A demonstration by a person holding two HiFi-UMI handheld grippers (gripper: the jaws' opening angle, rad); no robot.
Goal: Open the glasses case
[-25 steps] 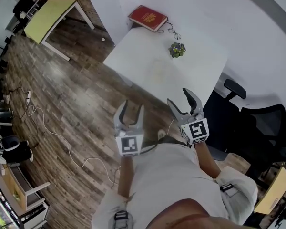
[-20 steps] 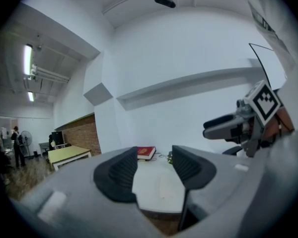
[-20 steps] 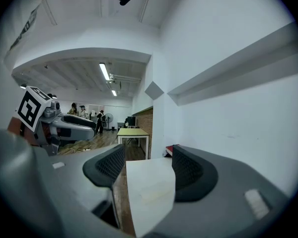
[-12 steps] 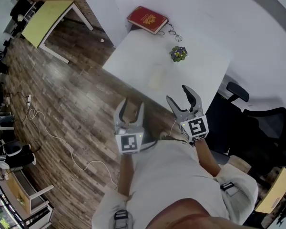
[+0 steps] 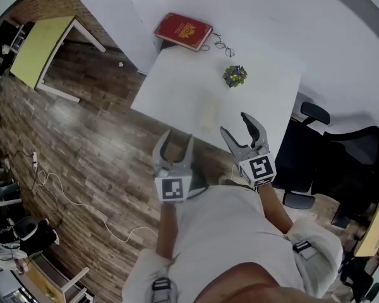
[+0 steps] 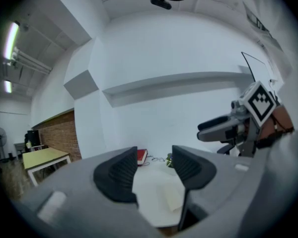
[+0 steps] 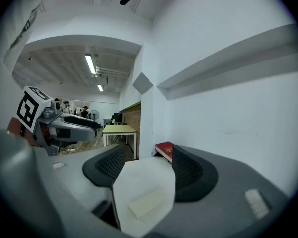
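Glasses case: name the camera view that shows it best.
The right gripper view: the glasses case lies large and whole on the white table, ahead of the open jaws. The left gripper view shows it smaller, close against one jaw. The head view shows it only as a faint pale patch.

Seen from above, the pale glasses case [image 5: 208,113] barely stands out against the white table [image 5: 170,87], and its lid seam is too faint to make out. In the left gripper view, the red book [image 6: 141,155] is half covered by a jaw of the left gripper [image 6: 154,163]. The spectacles [image 5: 222,45] beside the book are too small for any detail.
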